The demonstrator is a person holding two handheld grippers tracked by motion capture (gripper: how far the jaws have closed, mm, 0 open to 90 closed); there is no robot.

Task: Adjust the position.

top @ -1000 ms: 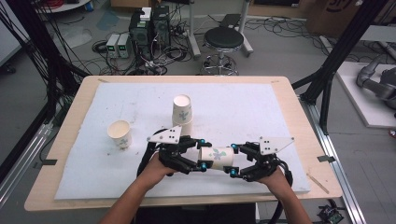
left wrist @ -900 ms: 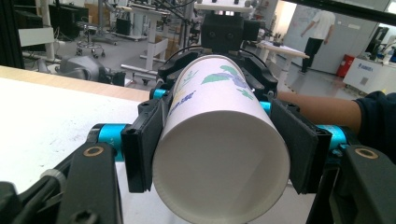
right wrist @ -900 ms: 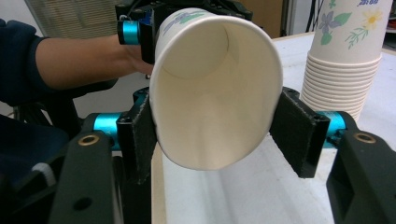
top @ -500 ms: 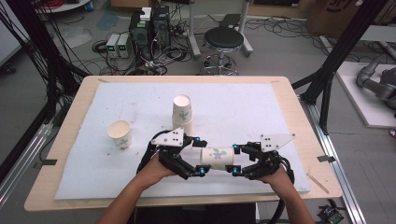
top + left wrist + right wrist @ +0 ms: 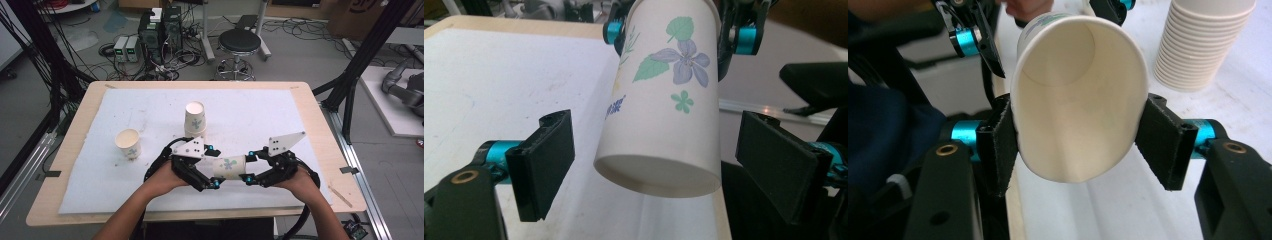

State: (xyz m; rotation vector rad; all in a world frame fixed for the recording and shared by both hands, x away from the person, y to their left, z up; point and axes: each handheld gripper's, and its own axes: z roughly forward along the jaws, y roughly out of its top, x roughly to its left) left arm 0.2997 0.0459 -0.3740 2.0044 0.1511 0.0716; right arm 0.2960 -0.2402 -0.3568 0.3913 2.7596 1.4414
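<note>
Even, diffuse overhead light; shadows fall soft and faint on the white counter (image 5: 280, 115). The high view looks slightly soft; close-up views blur at near edges.

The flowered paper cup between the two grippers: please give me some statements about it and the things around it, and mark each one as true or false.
1. The right gripper squeezes the flowered cup at its open rim. True.
2. The left gripper clamps the cup's base. False: its jaws have just opened and stand apart from the cup.
3. The cup is held upright. False: it lies sideways in the air.
4. A stack of cups stands on the white mat. True.
5. The single cup lies tipped over. False: it stands upright.
</note>
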